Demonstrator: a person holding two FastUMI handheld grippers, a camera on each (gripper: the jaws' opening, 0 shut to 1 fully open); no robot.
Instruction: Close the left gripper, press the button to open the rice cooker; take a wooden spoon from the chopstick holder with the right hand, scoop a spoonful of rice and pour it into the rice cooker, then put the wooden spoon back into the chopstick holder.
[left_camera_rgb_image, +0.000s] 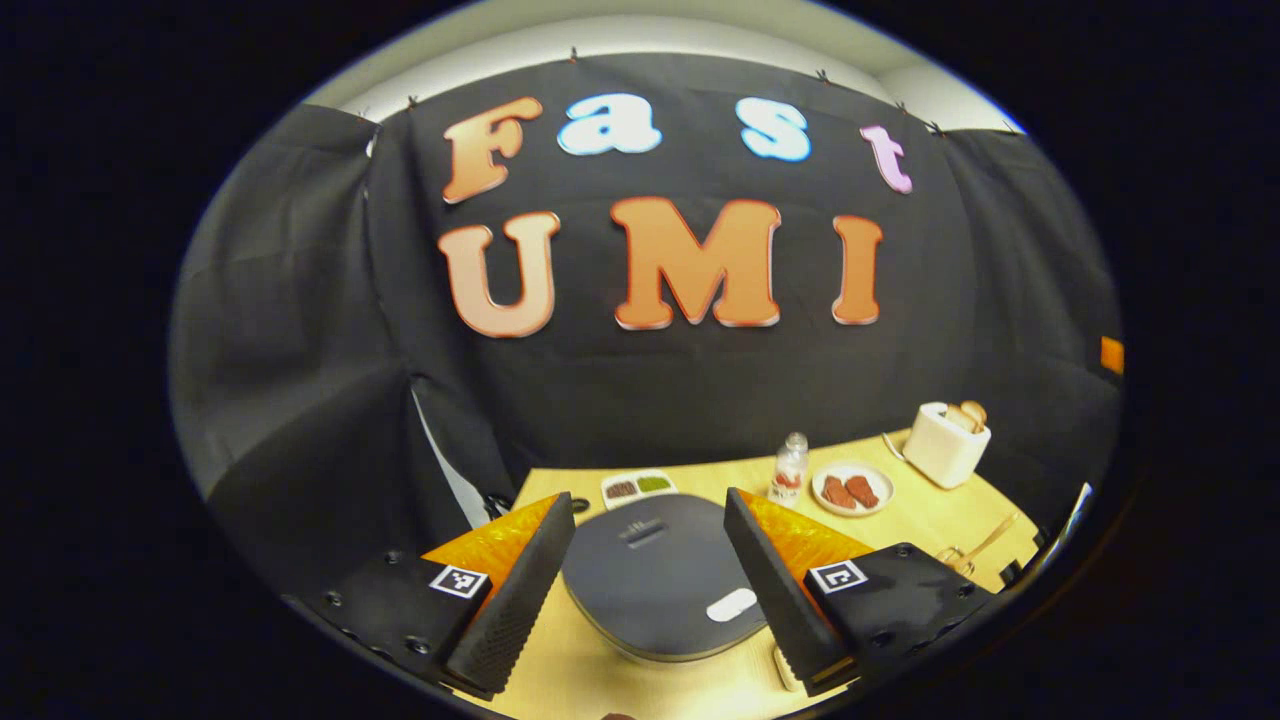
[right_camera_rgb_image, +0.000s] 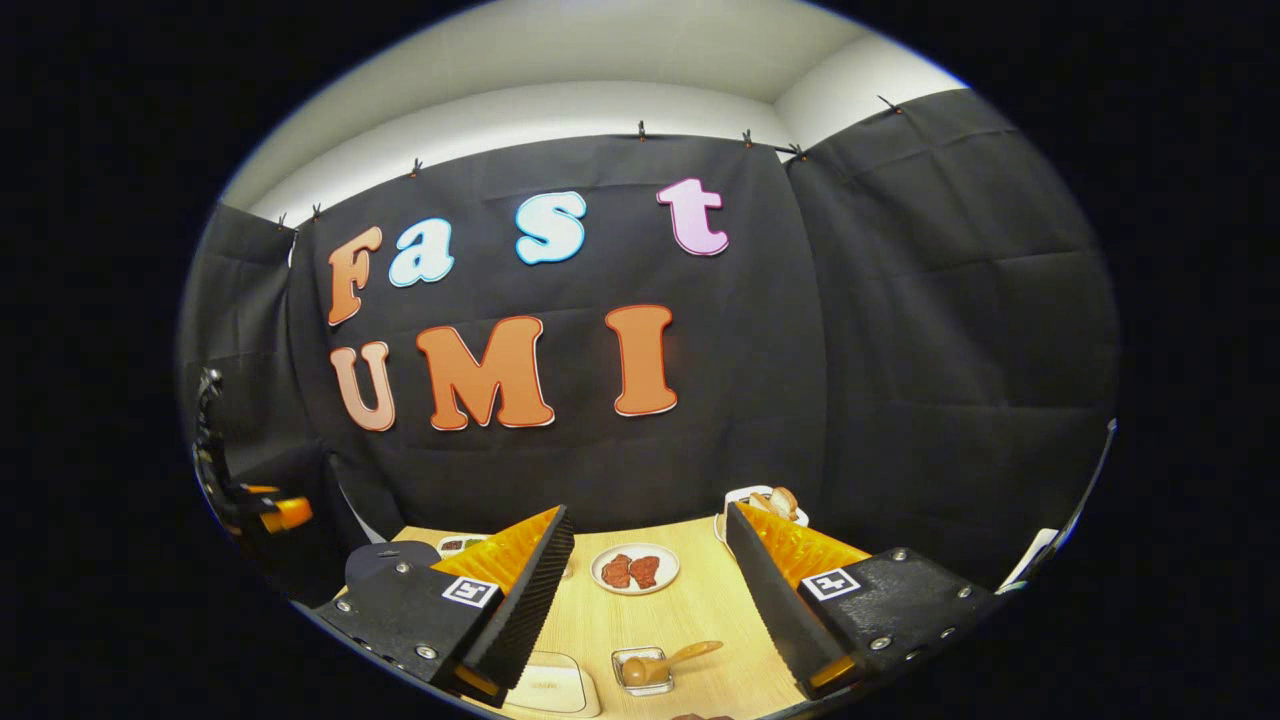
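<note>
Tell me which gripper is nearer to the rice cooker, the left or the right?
Left. The left gripper hangs open just above the rice cooker, whose closed lid lies between its fingers. The right gripper is farther off, with the cooker away at its left.

A pale wooden bench (left_camera_rgb_image: 900, 515) carries a closed grey rice cooker (left_camera_rgb_image: 655, 580), with a small two-part dish of condiments (left_camera_rgb_image: 638, 487) behind it. Further right stand a small bottle (left_camera_rgb_image: 790, 467), a plate of reddish meat slices (left_camera_rgb_image: 852, 489) and a white toaster (left_camera_rgb_image: 945, 443) holding bread. Nearer, a wooden spoon (right_camera_rgb_image: 660, 664) rests in a small clear dish (right_camera_rgb_image: 643, 670), beside a white flat item (right_camera_rgb_image: 548, 686).
</note>
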